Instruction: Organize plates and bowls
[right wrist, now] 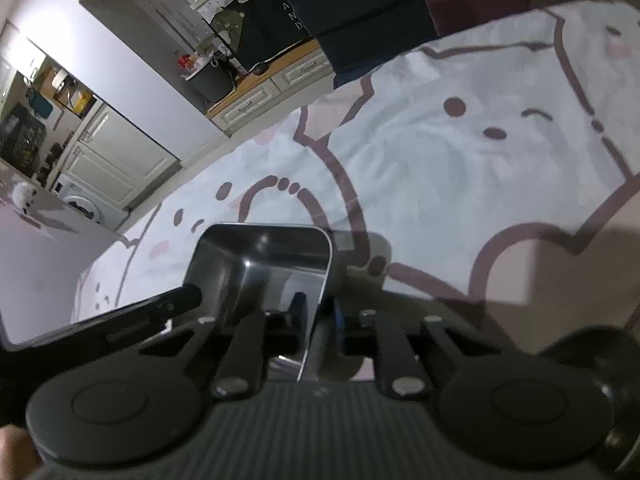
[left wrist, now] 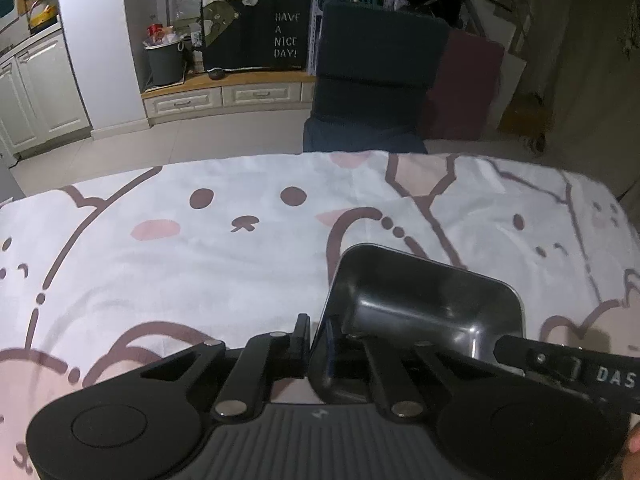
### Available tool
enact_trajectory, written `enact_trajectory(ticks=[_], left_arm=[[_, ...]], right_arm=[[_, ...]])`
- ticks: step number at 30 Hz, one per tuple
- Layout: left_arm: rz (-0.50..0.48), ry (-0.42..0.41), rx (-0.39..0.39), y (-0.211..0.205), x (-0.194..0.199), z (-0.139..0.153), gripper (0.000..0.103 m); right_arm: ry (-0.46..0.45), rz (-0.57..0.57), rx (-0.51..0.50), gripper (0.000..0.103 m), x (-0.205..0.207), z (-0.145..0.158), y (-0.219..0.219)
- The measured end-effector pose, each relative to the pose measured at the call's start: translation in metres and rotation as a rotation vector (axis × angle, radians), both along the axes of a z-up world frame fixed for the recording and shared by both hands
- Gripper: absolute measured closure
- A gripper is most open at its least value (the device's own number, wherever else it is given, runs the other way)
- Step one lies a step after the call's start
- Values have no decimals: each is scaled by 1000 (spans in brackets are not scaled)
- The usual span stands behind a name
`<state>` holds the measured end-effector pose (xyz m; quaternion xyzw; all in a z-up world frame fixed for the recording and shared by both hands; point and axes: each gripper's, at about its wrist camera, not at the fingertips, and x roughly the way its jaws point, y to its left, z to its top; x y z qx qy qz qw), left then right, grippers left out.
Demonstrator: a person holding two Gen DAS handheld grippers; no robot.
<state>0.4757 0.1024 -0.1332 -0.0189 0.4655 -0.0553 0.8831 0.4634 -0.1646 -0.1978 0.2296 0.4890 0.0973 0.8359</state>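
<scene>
One metal tray [left wrist: 424,304] is on show — a single rectangular steel dish with rounded corners, and no second one beside it. Two grippers work at it: the left gripper [left wrist: 318,336] and the right gripper [right wrist: 316,320]. One cartoon-print tablecloth [left wrist: 160,264] lies underneath — one grey bin [left wrist: 164,62] beyond.

Home kitchen: cabinets [left wrist: 48,92], washing machine [right wrist: 86,206].

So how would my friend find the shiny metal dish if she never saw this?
Start at the big white tablecloth with cartoon bunny faces. Near its front edge, the metal tray is pinched on its rim by both the left gripper and the right gripper. It is the only dish in view: rectangular, deep, with rounded corners and a mirror-like inside.
</scene>
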Motion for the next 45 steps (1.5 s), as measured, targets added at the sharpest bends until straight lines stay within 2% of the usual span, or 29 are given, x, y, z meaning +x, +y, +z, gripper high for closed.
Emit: enact_trajectory(ticks=[4,17,21,26,31,37,45], left_arm=[[18,-33,-32,-1,-20,19,98],[72,-139,-52,-10,-121,100,100],[94,-161,-61,-10,-155,117,100],[104,-178,-68,-11,-194,131,100],[108,-183,-71,-11,-230,136,100],[123,-169,-82,-4,-263,129,100],[186,-106,-125,24,-287,95,100]], right_arm=[[-43,20,-23,92,-9,13,-4],[-168,96,-38,96,-70,79,-17],[-204,130,-49,96,-98,101,-18],[-218,170,-48,96,-130,115,-20],[-216,207,-43,96,-157,120,-22],[-199,247,-19,96,-186,119,-25],[-192,318,-27,95,-205,108,-8]])
